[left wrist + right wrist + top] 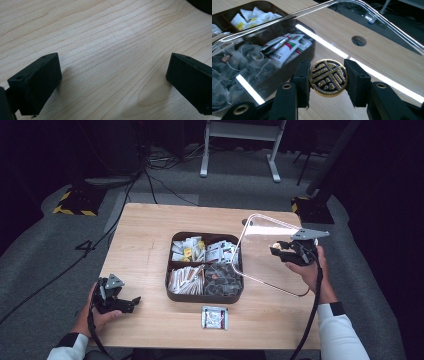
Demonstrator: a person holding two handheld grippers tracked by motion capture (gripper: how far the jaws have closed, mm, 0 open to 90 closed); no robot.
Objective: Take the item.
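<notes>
Gold and black, a round knob (328, 77) sits right up close in the right gripper view, squeezed between two black jaws. That knob is the handle of a clear lid (267, 252). The right gripper (289, 251) is clamped on the knob and holds the lid up in the air, tipped on a slant, just to the right of the brown box (204, 296). One edge of the lid hangs low, close to the box's right side.

The box sits in the middle of the wooden table (145, 245). It has four parts inside, full of little packets, sticks and tea bags. It is open now. One loose packet (215, 317) lies on the table just in front of the box.

The left gripper (121, 304) rests on the table, well away to the left. Its jaws are wide apart with nothing in them.

What could go wrong? The knob is smooth and round, so it might slip or spin in the jaws, and the lid could swing down and fall. The low edge could also bump the box and push it, or knock packets out.
</notes>
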